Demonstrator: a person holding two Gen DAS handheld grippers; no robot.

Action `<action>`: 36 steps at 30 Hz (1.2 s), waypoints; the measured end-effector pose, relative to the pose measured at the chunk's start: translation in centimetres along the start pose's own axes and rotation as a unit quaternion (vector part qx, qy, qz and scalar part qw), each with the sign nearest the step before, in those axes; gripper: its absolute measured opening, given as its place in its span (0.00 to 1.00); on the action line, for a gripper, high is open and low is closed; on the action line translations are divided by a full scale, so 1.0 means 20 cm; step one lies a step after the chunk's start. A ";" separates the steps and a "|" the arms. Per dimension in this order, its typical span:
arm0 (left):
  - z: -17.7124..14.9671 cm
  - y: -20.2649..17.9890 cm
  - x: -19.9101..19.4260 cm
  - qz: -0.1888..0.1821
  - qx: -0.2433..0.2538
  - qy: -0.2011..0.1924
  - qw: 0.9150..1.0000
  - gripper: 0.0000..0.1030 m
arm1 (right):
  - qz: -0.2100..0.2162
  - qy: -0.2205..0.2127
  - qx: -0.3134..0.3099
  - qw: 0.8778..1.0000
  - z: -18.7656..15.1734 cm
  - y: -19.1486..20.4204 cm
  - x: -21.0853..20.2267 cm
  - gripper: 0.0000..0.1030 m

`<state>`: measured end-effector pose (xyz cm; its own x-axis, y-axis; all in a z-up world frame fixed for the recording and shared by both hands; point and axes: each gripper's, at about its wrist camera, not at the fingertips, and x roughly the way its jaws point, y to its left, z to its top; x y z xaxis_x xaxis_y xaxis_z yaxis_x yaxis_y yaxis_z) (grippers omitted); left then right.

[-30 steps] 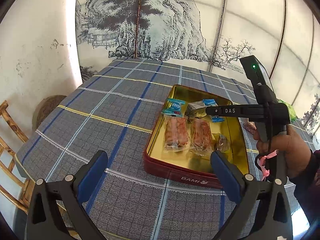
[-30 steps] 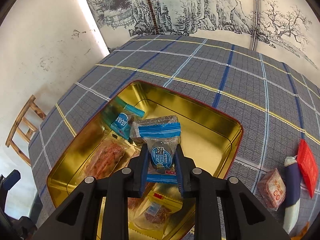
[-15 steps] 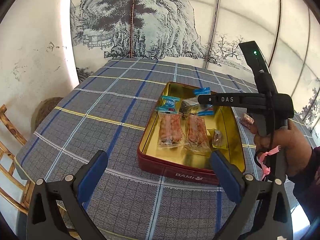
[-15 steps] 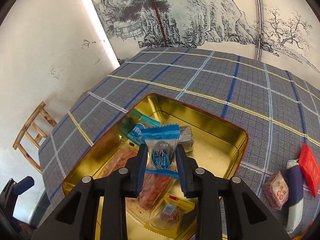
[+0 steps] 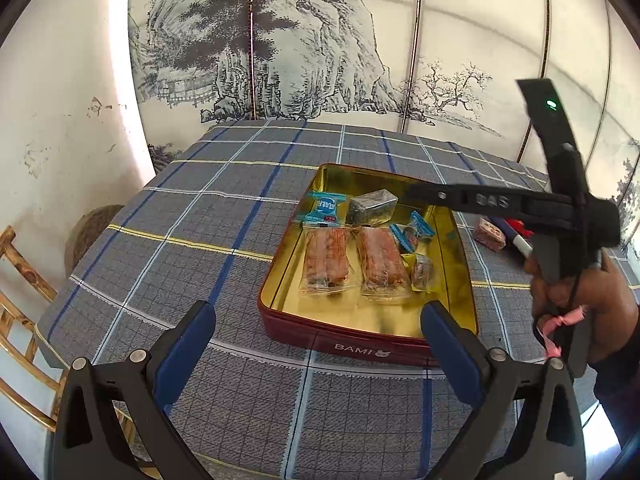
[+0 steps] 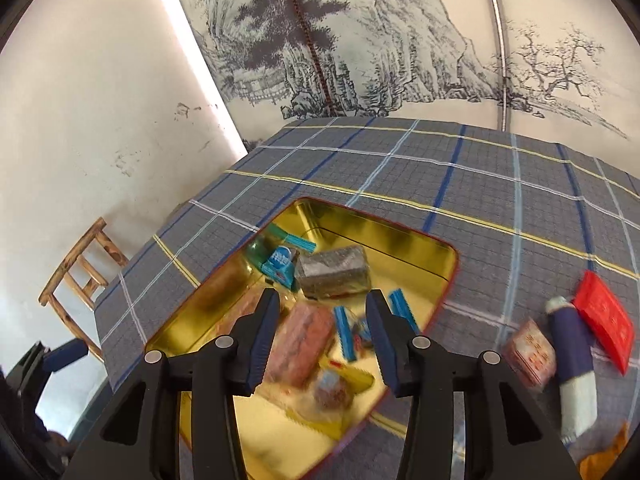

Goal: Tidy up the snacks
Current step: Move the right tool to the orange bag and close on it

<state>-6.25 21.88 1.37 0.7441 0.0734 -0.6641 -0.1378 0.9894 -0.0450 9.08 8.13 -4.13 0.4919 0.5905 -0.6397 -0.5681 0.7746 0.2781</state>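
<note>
- Left wrist view: the red tin (image 5: 360, 346) sits on the plaid tablecloth (image 5: 192, 240), and its front wall reads "BAMI" with a little bear mark.
- The left gripper (image 5: 316, 344) hangs at the tin's near side, blue pads spread wide, nothing between them.
- In the tin's gold tray, two long clear-wrapped reddish bars (image 5: 326, 262) lie side by side in the middle.
- At the tin's far left corner rests a blue candy (image 5: 323, 210) with white lettering I cannot read; just right of it sits a clear pack of dark snack (image 5: 370, 208).
- A second blue-edged candy (image 5: 412, 232) lies toward the tin's right wall, a small gold-wrapped piece (image 5: 422, 270) just nearer than it.
- The right gripper's arm (image 5: 492, 202) reaches over the tin's far right edge, "DAS" embossed on it; its tips are hidden here.
- Right wrist view: the right gripper (image 6: 320, 334) hovers above the tin's interior, jaws apart and holding nothing.
- Below it the blue-edged candy (image 6: 352, 332) lies in the tin, blurred, probably loose on the tray.
- Outside the tin's right wall lie a patterned pink packet (image 6: 530, 354), a navy-and-white tube (image 6: 574, 368) and a red packet (image 6: 604, 320); their print is too blurred to read.
</note>
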 end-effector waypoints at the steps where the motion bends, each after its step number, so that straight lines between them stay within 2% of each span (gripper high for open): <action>1: 0.00 -0.01 0.00 -0.001 0.003 -0.001 1.000 0.98 | -0.005 -0.008 0.001 1.000 -0.04 -0.03 -0.05 0.46; 5: 0.01 -0.08 -0.02 -0.002 0.019 -0.003 1.000 0.98 | -0.032 -0.033 0.010 0.999 -0.18 -0.16 -0.23 0.47; 9: 0.02 -0.17 -0.04 -0.009 0.042 -0.009 0.999 0.98 | -0.082 -0.058 0.032 0.994 -0.34 -0.38 -0.45 0.50; 12: 0.04 -0.25 -0.05 -0.020 0.062 -0.014 0.998 0.98 | -0.129 -0.056 0.062 0.988 -0.47 -0.60 -0.58 0.51; 15: 0.05 -0.34 -0.04 -0.034 0.078 -0.011 0.996 0.98 | -0.154 -0.041 0.089 0.983 -0.57 -0.76 -0.65 0.51; 18: 0.07 -0.44 -0.04 -0.054 0.092 -0.006 0.994 0.98 | -0.149 -0.042 0.086 0.984 -0.61 -0.82 -0.69 0.51; 22: 0.10 -0.53 -0.02 -0.070 0.105 0.003 0.992 0.98 | -0.134 -0.037 0.062 0.988 -0.55 -0.81 -0.66 0.53; 25: 0.13 -0.58 -0.02 -0.081 0.106 0.011 0.991 0.98 | -0.129 -0.055 0.051 0.989 -0.53 -0.81 -0.69 0.55; 27: 0.14 -0.61 -0.01 -0.093 0.110 0.011 0.989 0.98 | -0.123 -0.059 0.061 0.989 -0.56 -0.85 -0.75 0.57; 29: 0.15 -0.67 0.00 -0.104 0.124 0.014 0.987 0.98 | -0.135 -0.055 0.062 0.987 -0.61 -0.90 -0.79 0.59; 31: 0.15 -0.73 0.02 -0.112 0.135 0.016 0.984 0.98 | -0.142 -0.049 0.066 0.986 -0.67 -0.94 -0.82 0.66; 36: 0.21 -0.87 0.12 -0.135 0.129 0.047 0.981 0.98 | -0.136 -0.045 0.084 0.986 -0.74 -1.00 -0.83 0.67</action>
<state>0.62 5.41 3.64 0.6651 -0.1958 -0.7206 0.2358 0.9707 -0.0461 2.65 -20.49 -9.69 0.6721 0.3681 -0.6424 -0.2932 0.9290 0.2256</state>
